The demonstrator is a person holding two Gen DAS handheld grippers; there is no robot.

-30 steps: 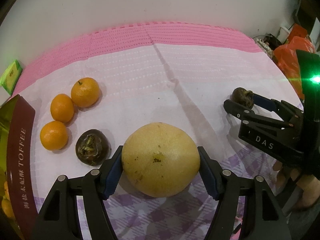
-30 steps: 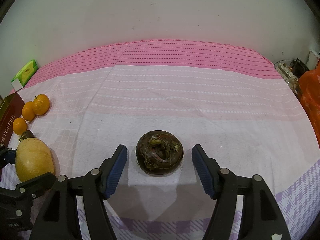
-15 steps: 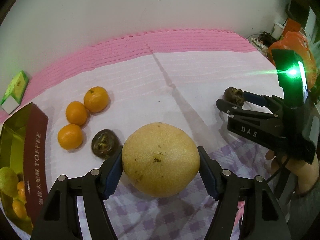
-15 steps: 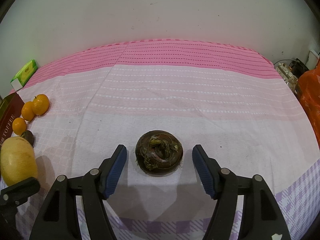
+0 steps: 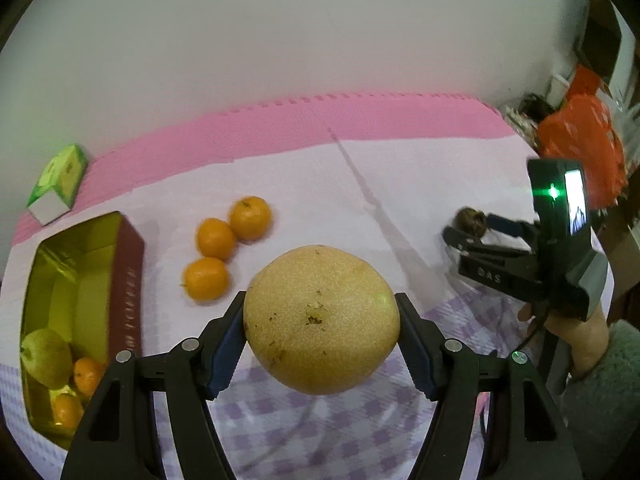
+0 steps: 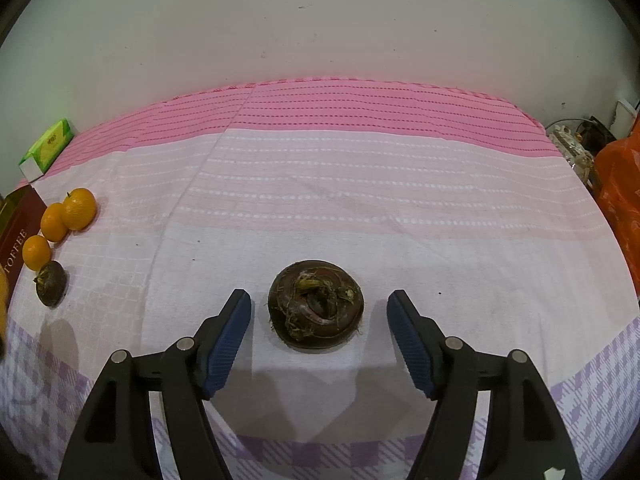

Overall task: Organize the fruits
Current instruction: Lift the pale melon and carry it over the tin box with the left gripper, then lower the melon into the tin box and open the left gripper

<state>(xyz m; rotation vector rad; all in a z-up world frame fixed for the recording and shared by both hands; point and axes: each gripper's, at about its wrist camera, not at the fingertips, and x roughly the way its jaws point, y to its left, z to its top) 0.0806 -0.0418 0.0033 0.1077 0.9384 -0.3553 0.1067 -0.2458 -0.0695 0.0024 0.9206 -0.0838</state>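
My left gripper (image 5: 319, 306) is shut on a large round yellow fruit (image 5: 320, 320) and holds it above the cloth. Three small oranges (image 5: 216, 238) lie beyond it, to the left. In the right wrist view a dark brown water chestnut (image 6: 316, 310) rests on the cloth between the fingers of my right gripper (image 6: 318, 300). Its jaws are opening and the pads stand clear of the chestnut on both sides. A second dark chestnut (image 6: 50, 288) lies beside the oranges (image 6: 54, 222); the yellow fruit hides it in the left wrist view. The right gripper (image 5: 470, 224) also shows there, in a person's hand.
A gold-lined toffee tin (image 5: 128, 280) stands open at the left with a green fruit (image 5: 46, 356) and small oranges (image 5: 86, 376) inside. A little green box (image 5: 60, 176) lies behind it. An orange bag (image 5: 580, 140) sits past the table's right end. A white wall backs the table.
My left gripper has risen with the yellow fruit, and the open tin has come into view at the left. The right gripper stayed in place while its jaws widened slightly around the chestnut.
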